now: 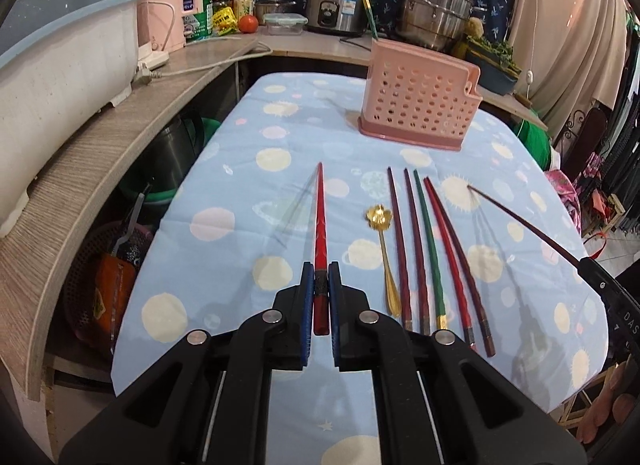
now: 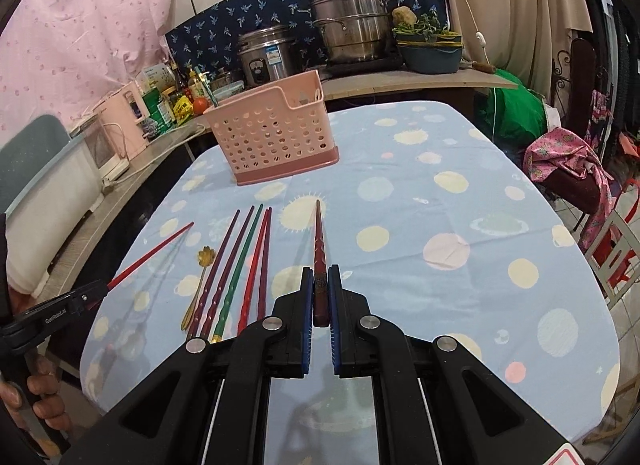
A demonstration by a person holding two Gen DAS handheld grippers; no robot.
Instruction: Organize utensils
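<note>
My left gripper (image 1: 321,271) is shut on a red chopstick (image 1: 320,233) and holds it above the blue spotted tablecloth (image 1: 224,185). My right gripper (image 2: 321,275) is shut on a dark maroon chopstick (image 2: 319,241), also held above the cloth; it shows at the right of the left wrist view (image 1: 528,221). Several chopsticks (image 1: 424,249) and a gold flower spoon (image 1: 382,241) lie in a row on the cloth. A pink perforated utensil holder (image 1: 416,101) stands at the far side, with a green chopstick (image 1: 369,13) upright in it.
A wooden counter (image 1: 92,169) runs along the left with a white tub (image 1: 60,65), pink appliance (image 1: 176,9) and bottles. A rice cooker (image 1: 336,5) and steel steamer pot (image 1: 436,5) stand behind the holder. A chair with pink cloth (image 2: 568,161) stands right of the table.
</note>
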